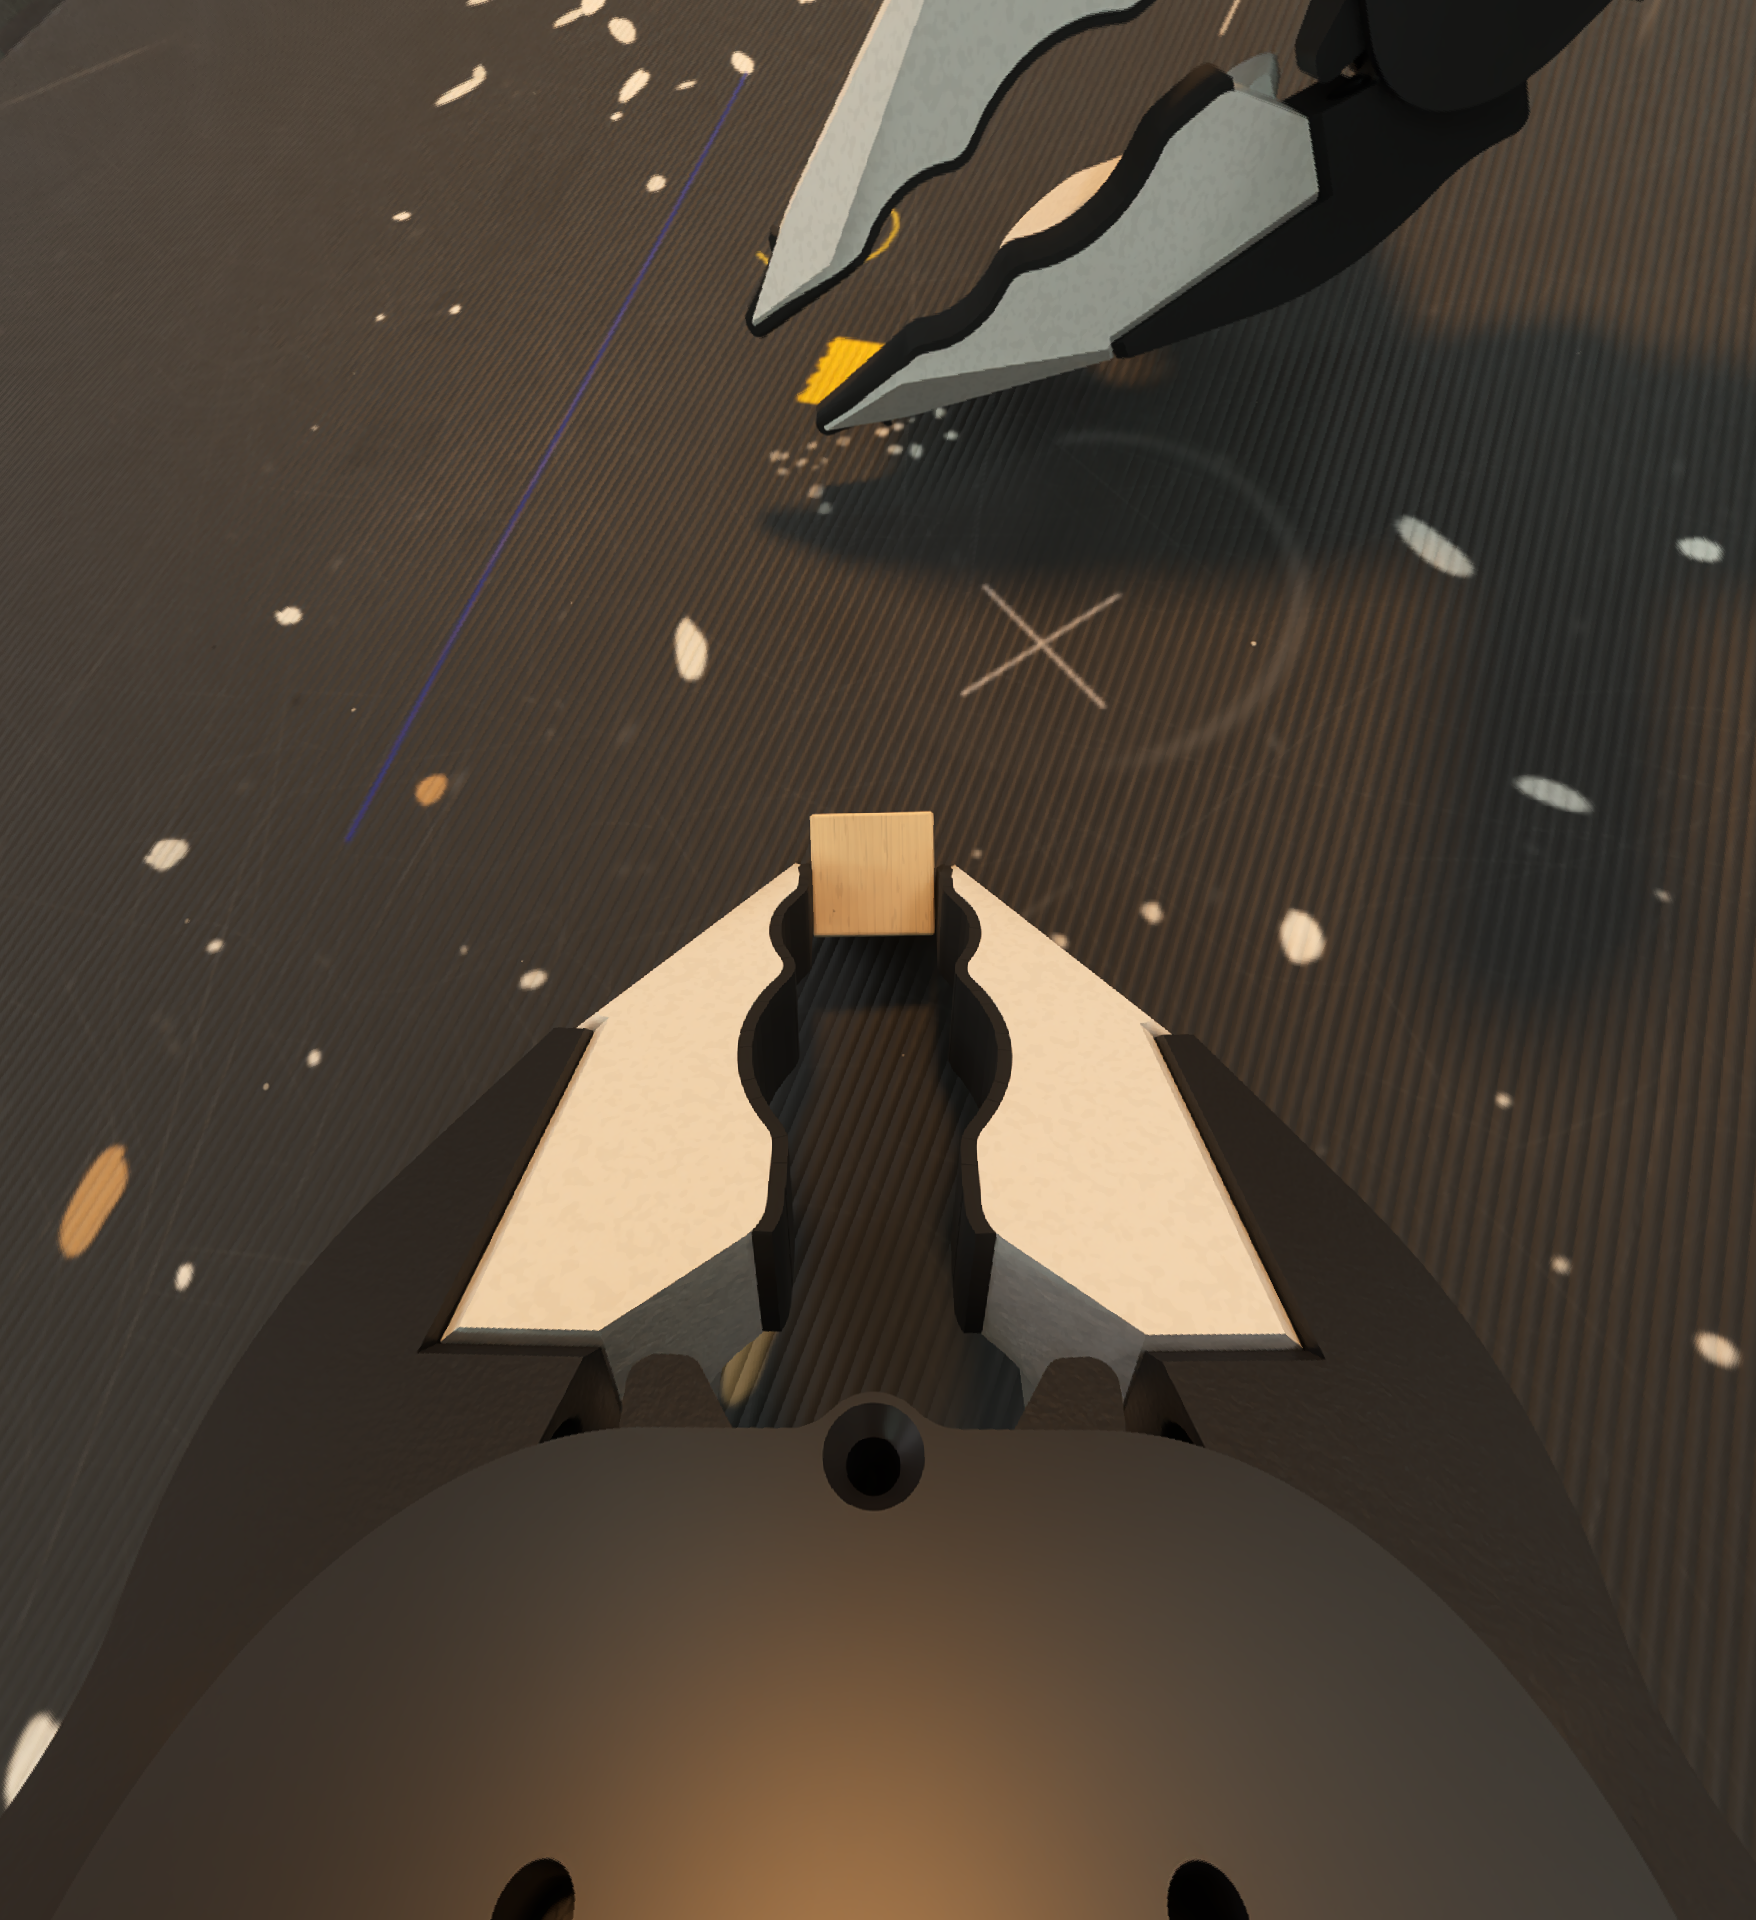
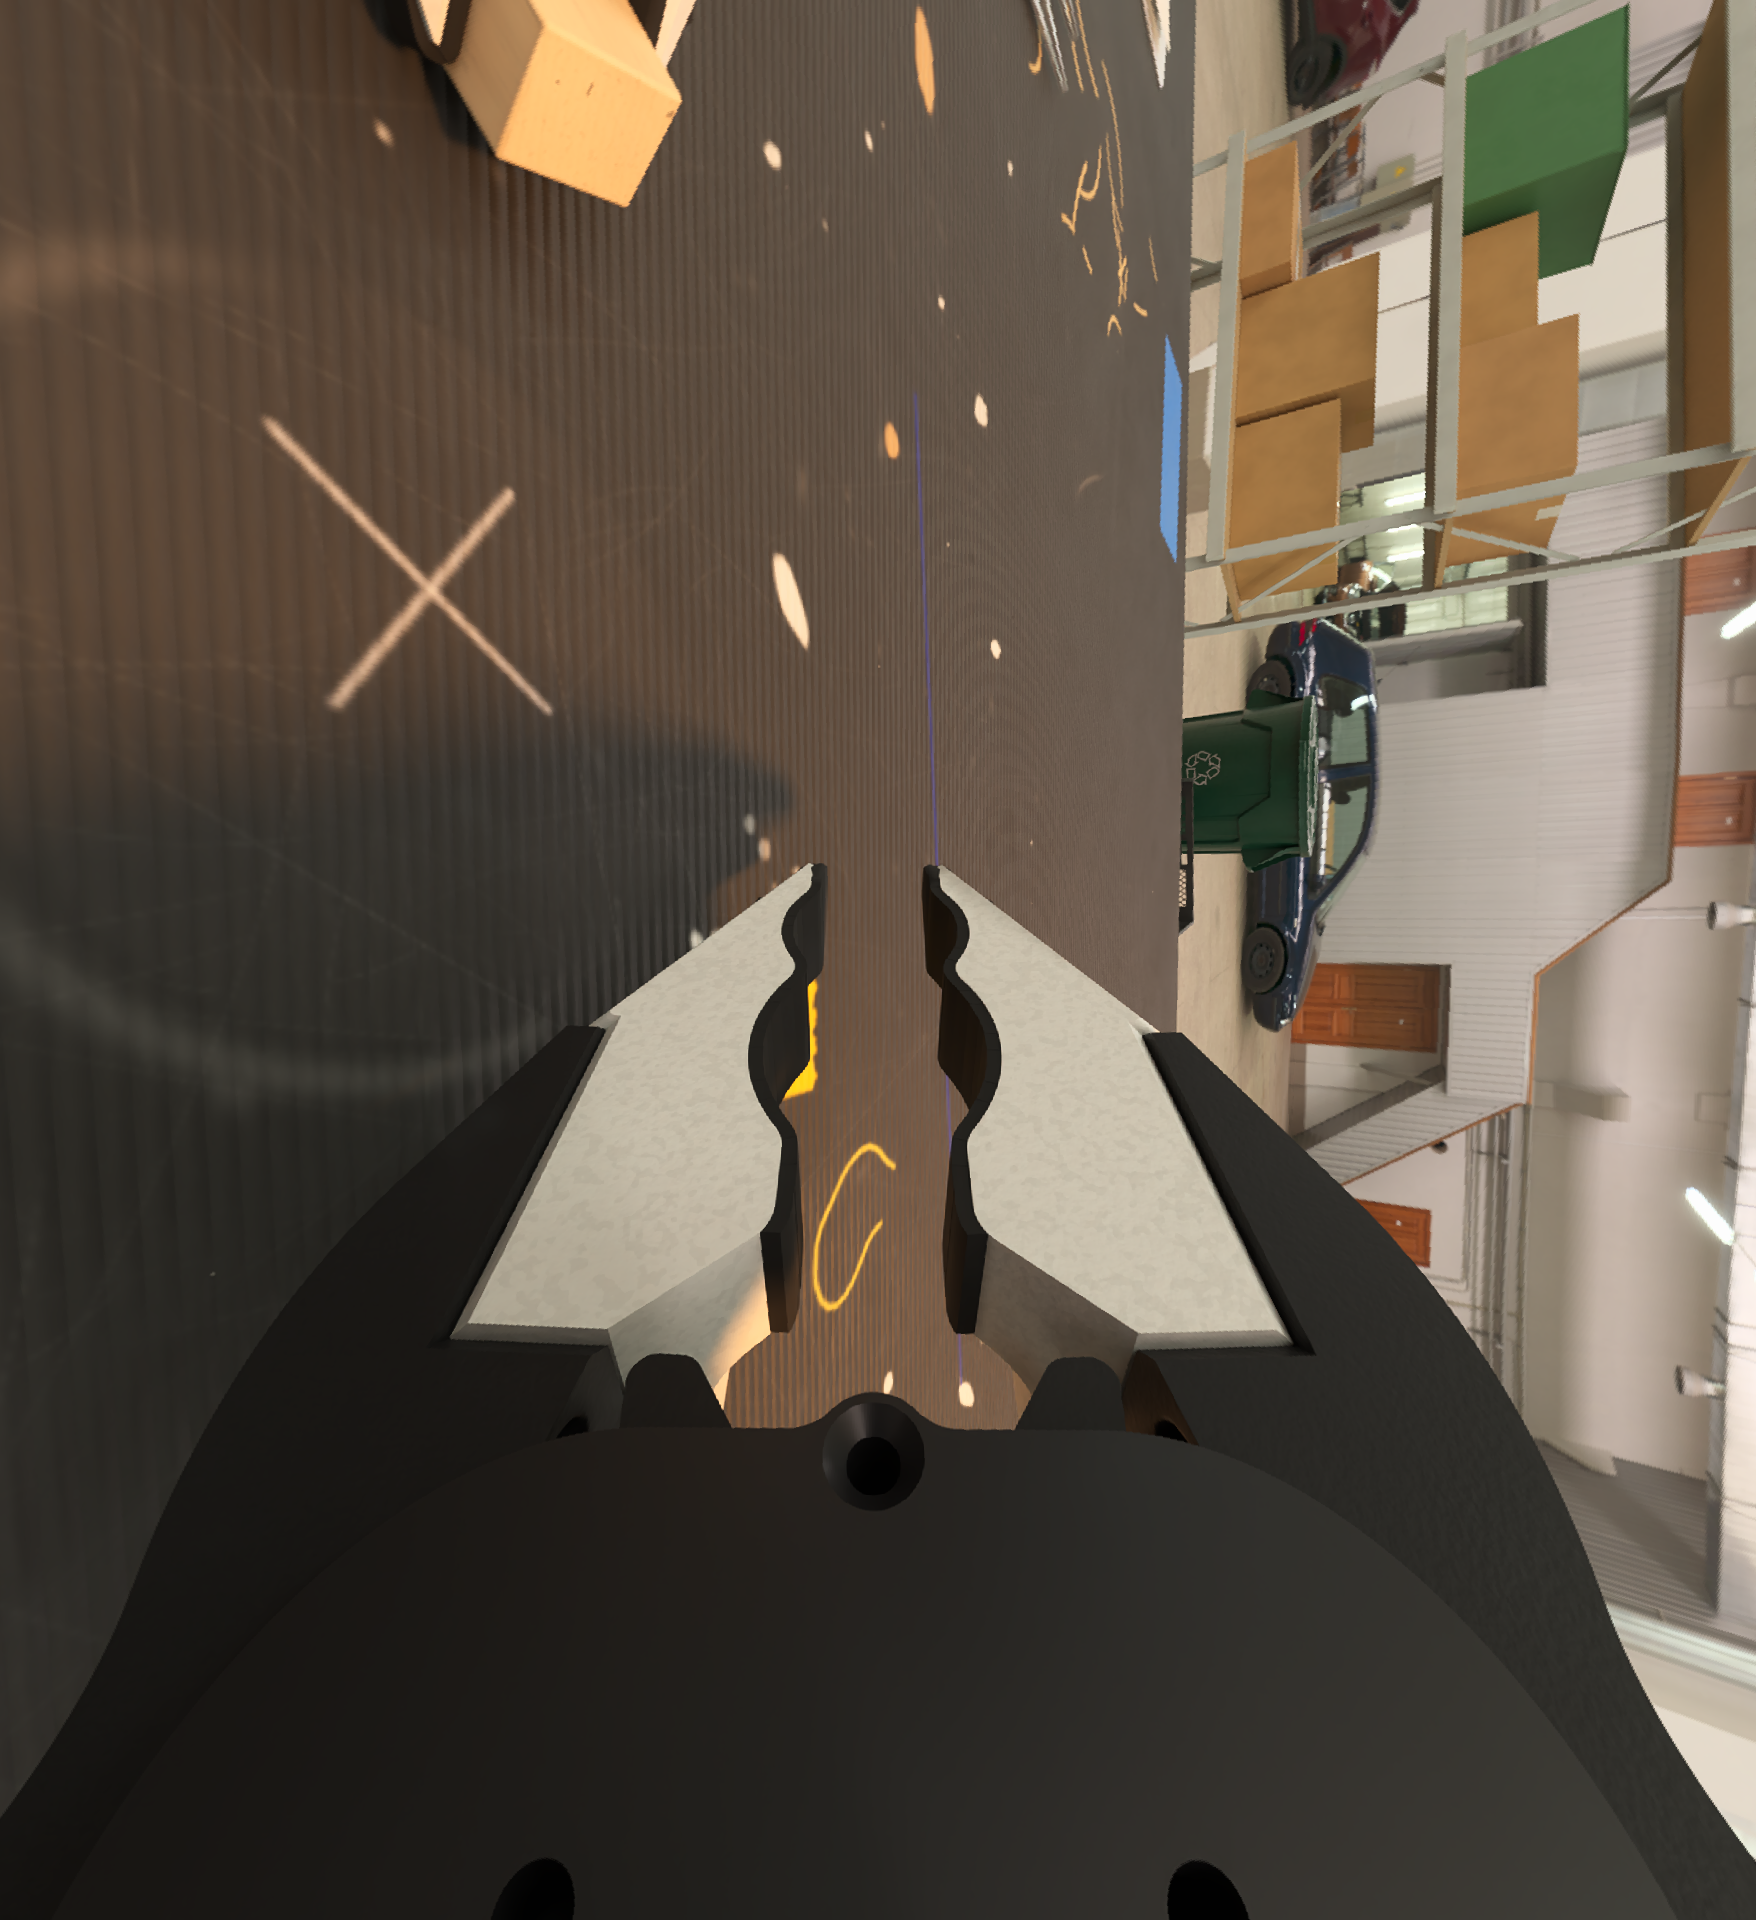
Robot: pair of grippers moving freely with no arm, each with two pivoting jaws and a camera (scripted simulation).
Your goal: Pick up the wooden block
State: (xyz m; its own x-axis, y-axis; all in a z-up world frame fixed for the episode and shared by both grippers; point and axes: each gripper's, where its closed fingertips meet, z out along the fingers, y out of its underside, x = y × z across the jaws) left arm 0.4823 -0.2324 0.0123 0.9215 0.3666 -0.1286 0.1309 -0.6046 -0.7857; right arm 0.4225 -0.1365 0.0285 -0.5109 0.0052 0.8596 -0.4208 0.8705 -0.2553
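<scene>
Left gripper jaws clamp wooden block — paint-flecked table.

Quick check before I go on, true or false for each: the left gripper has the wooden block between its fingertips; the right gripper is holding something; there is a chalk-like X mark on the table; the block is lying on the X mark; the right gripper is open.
1. The left gripper has the wooden block between its fingertips. True.
2. The right gripper is holding something. False: nothing sits between its fingers, only bare table shows there.
3. There is an X mark on the table. True.
4. The block is lying on the X mark. False: the block is apart from the X, held at the left gripper's tips.
5. The right gripper is open. True.
</scene>
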